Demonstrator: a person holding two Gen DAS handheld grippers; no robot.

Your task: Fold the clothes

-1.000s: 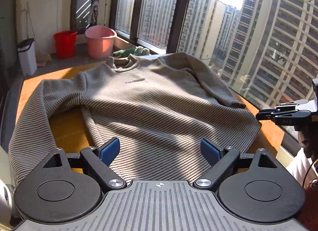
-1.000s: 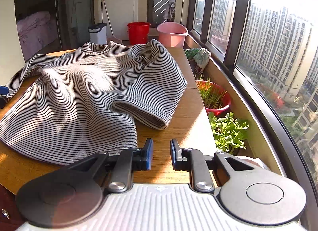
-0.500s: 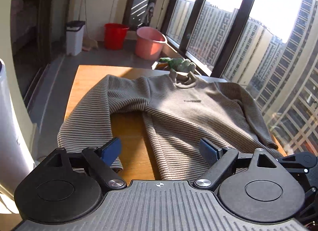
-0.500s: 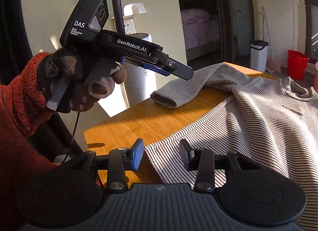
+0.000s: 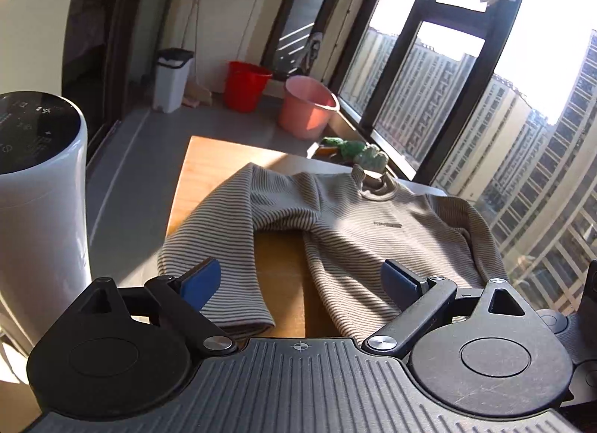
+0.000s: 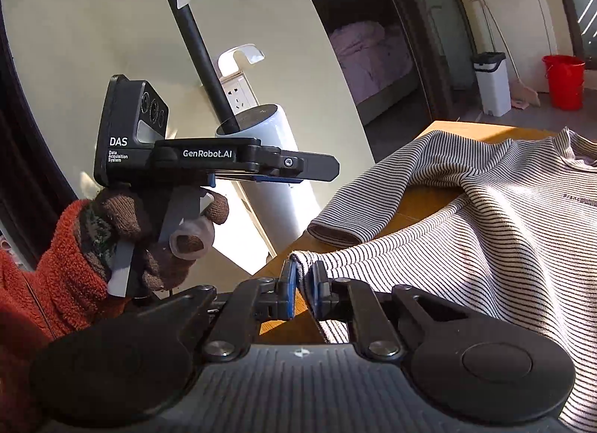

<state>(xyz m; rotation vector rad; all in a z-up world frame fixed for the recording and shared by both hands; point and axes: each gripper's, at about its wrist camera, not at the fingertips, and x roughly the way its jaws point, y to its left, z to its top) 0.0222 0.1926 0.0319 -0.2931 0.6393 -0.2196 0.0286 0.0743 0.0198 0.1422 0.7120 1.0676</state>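
Observation:
A striped long-sleeved sweater [image 5: 373, 231] lies face up on a wooden table [image 5: 209, 160], neck toward the window. Its left sleeve [image 5: 224, 246] bends down toward the near edge. My left gripper [image 5: 300, 282] is open and empty, held above the near table edge between the sleeve cuff and the hem. In the right wrist view my right gripper [image 6: 303, 284] is shut on the sweater's bottom hem corner [image 6: 304, 259] at the table's near edge. The left gripper [image 6: 276, 168] also shows there, raised in a gloved hand to the left.
A white cylindrical appliance [image 5: 37, 201] stands beside the table's left side. A red bucket [image 5: 244, 86], a pink bucket [image 5: 308, 108] and a white bin [image 5: 171, 78] stand on the floor beyond. Windows run along the right. Green plants [image 5: 354, 149] sit by the sill.
My right gripper has closed on the hem corner, which was between open jaws before. My left gripper has shifted further left and tilted up, staying open.

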